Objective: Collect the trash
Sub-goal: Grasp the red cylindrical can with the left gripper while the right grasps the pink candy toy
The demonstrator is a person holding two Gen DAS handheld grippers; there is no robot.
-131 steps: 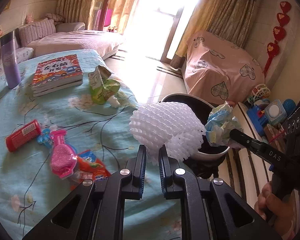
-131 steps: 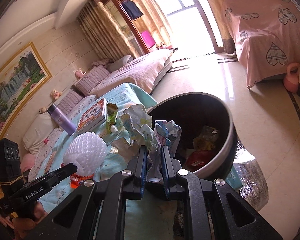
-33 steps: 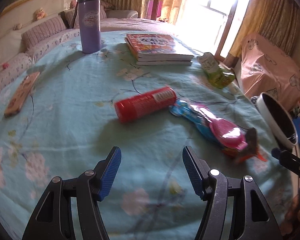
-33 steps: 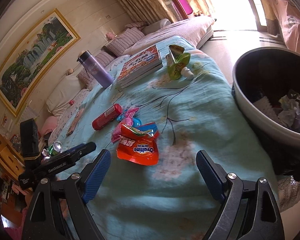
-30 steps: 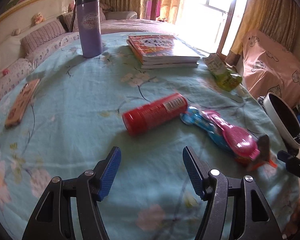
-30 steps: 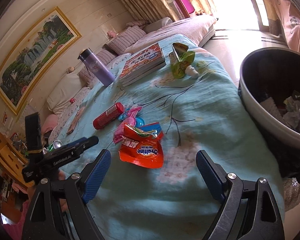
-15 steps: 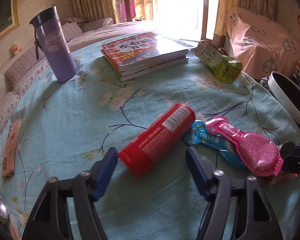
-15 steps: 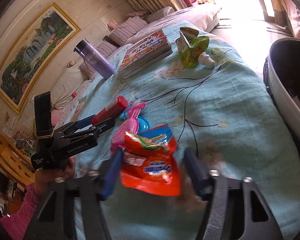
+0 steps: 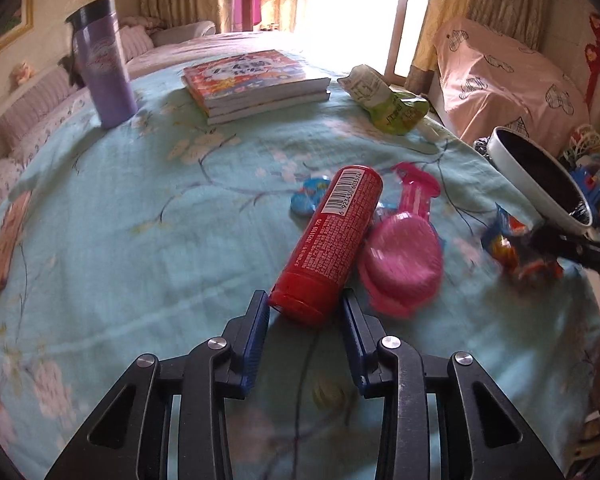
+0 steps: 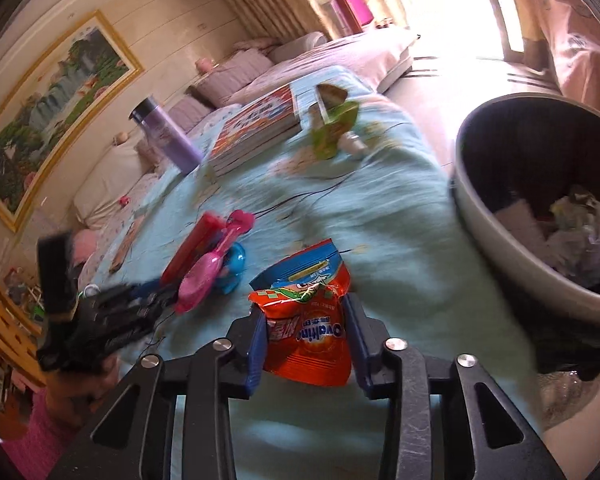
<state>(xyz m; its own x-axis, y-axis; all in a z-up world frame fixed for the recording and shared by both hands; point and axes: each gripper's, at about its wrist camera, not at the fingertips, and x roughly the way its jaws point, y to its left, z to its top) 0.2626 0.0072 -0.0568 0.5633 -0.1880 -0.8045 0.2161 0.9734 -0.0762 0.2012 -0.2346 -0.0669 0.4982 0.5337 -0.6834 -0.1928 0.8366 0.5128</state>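
A red tube (image 9: pixel 332 240) lies on the flowered teal cloth. Its near end sits between the fingers of my left gripper (image 9: pixel 304 312), whose jaws are closing; I see a sliver of gap at the pads. Beside the tube lies a pink brush pack (image 9: pixel 400 268). My right gripper (image 10: pixel 306 320) has an orange snack pouch (image 10: pixel 312 340) between its pads, which touch both sides while the jaws open very slightly. The left wrist view shows that pouch (image 9: pixel 512 252) blurred at the right gripper's tip. A dark trash bin (image 10: pixel 484 232) with crumpled waste inside stands to the right.
At the far side of the table are a stack of books (image 9: pixel 252 76), a purple flask (image 9: pixel 104 64) and a green pouch (image 9: pixel 392 112). The bin's rim (image 9: pixel 516 168) sits just past the table's right edge. A hand holds the left gripper (image 10: pixel 160 296).
Both grippers moved forward to their items. The left jaws narrowed around the red tube's end, and the right jaws closed in on the orange pouch.
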